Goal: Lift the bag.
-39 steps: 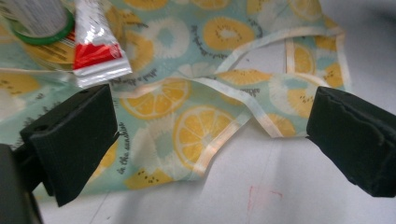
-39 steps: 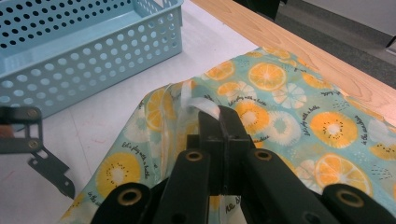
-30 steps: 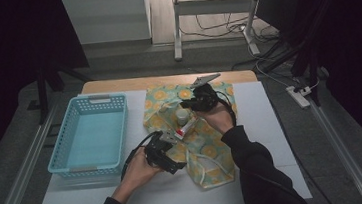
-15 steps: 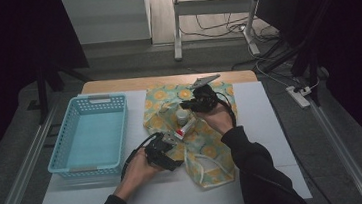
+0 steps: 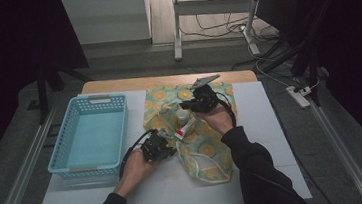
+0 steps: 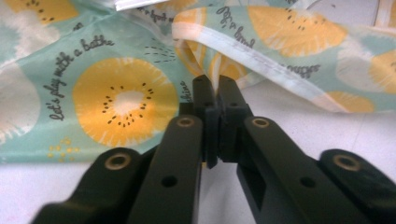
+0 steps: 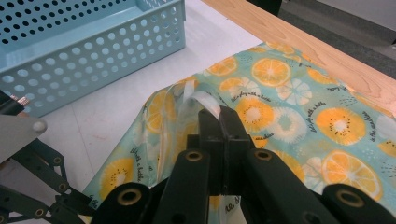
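Note:
A teal cloth bag (image 5: 204,149) printed with orange slices lies on the white table mat. A small white bottle (image 5: 183,115) and a red-and-white tube (image 5: 186,127) rest on it. My left gripper (image 5: 169,142) is at the bag's left edge. Its jaws have just been closing and now pinch a fold of the bag (image 6: 140,93) at the left gripper's tips (image 6: 215,86). My right gripper (image 5: 193,105) is at the bag's far part, shut on its white-hemmed edge (image 7: 205,100) at the right gripper's tips (image 7: 218,115).
A light blue perforated basket (image 5: 99,98) stands on the mat left of the bag, also close by as the basket (image 7: 93,51) in the right gripper view. The table's wooden far edge (image 5: 167,80) runs behind the bag. Bare mat (image 5: 273,138) lies to the right.
The left gripper's jaws have drawn together on the bag's left edge. Both hands stay about where they were, and the bag, bottle and tube have not shifted.

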Available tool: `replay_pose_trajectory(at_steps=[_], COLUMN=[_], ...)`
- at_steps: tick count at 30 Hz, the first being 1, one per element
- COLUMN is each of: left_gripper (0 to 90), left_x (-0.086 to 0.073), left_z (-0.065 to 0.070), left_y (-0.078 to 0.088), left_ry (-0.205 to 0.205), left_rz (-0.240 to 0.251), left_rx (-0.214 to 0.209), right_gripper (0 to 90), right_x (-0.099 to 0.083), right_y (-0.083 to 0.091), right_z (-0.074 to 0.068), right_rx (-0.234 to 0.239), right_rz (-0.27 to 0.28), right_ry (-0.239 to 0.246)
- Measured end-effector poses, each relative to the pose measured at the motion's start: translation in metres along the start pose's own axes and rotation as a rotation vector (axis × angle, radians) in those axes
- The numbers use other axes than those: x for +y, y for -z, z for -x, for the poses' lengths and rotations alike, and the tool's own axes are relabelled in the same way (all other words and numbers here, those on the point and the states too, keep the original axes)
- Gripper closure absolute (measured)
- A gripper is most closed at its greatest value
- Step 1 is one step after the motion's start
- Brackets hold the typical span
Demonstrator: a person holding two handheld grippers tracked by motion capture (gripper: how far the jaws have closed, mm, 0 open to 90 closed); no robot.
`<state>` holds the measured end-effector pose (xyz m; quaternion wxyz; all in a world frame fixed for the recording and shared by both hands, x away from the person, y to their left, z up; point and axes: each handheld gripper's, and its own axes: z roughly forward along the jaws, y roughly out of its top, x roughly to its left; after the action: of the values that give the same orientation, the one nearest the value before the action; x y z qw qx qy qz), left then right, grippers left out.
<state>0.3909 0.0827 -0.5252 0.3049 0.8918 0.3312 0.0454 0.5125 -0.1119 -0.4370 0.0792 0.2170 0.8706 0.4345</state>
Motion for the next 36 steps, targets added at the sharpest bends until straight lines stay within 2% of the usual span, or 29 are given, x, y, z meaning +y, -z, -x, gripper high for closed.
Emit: replay_pose_trajectory(at_steps=[3, 9, 23, 36], left_gripper=[89.6, 89.6, 89.7, 89.8], left_x=[-0.001, -0.004, 0.002, 0.014], left_z=[0.0, -0.002, 0.003, 0.001], left_y=[0.004, 0.016, 0.037, 0.058], left_ry=[0.015, 0.055, 0.054, 0.076], left_rz=[-0.006, 0.021, 0.087, 0.164], left_rx=[0.019, 0.016, 0.025, 0.024], right_gripper=[89.7, 89.7, 89.8, 89.8], right_x=[0.0, 0.001, 0.008, 0.014], right_y=[0.001, 0.002, 0.009, 0.015], right_z=[0.0, 0.0, -0.002, -0.005], right_rx=[0.002, 0.001, -0.004, 0.004], right_rz=[0.002, 0.004, 0.013, 0.019], right_ry=[0.0, -0.001, 0.016, 0.024])
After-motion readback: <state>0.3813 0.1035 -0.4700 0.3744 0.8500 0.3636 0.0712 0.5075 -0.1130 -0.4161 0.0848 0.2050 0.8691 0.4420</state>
